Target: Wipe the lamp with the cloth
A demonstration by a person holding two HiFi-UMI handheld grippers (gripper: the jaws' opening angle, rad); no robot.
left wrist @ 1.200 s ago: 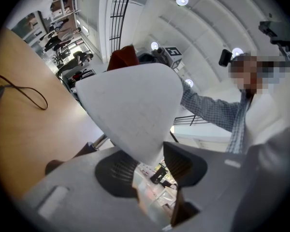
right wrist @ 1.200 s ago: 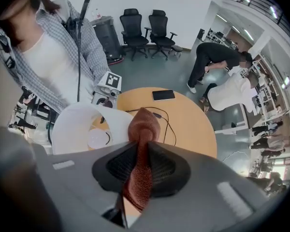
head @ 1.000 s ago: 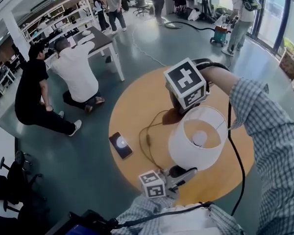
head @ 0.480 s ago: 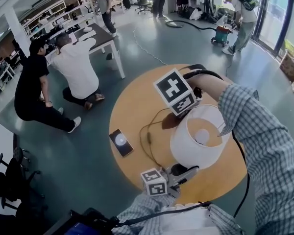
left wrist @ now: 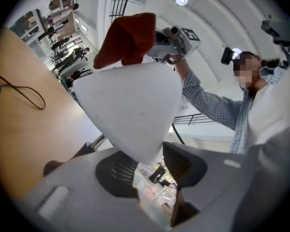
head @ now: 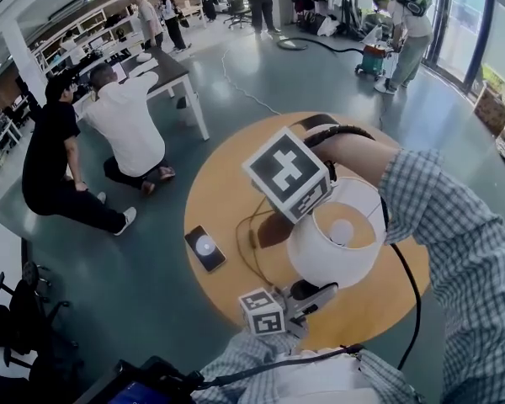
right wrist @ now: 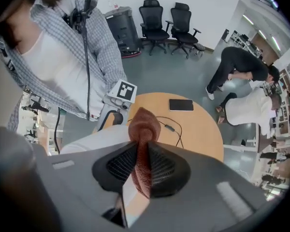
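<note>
A white lamp shade (head: 337, 247) stands on the round orange table (head: 223, 175). My right gripper (head: 279, 215) points down at the shade's left side and is shut on a rust-red cloth (head: 274, 230) that lies against the shade. The right gripper view shows the cloth (right wrist: 144, 127) pinched between the pads of that gripper (right wrist: 144, 161), above the shade (right wrist: 104, 139). My left gripper (head: 307, 293) reaches under the shade from the near side. In the left gripper view its jaws (left wrist: 150, 166) sit closed on the lamp's shiny stem (left wrist: 152, 192) below the shade (left wrist: 130, 105); the cloth (left wrist: 128, 40) shows on top.
A phone (head: 205, 248) lies on the table's left part beside a thin black cable (head: 251, 244). Two people crouch on the floor at the left (head: 126, 124) by a white table (head: 172, 70). Others stand far behind. Office chairs (right wrist: 166, 21) stand beyond the table.
My right gripper has slid the cloth round the shade, from its far side toward its left side and nearer me. The left gripper and the lamp have stayed put.
</note>
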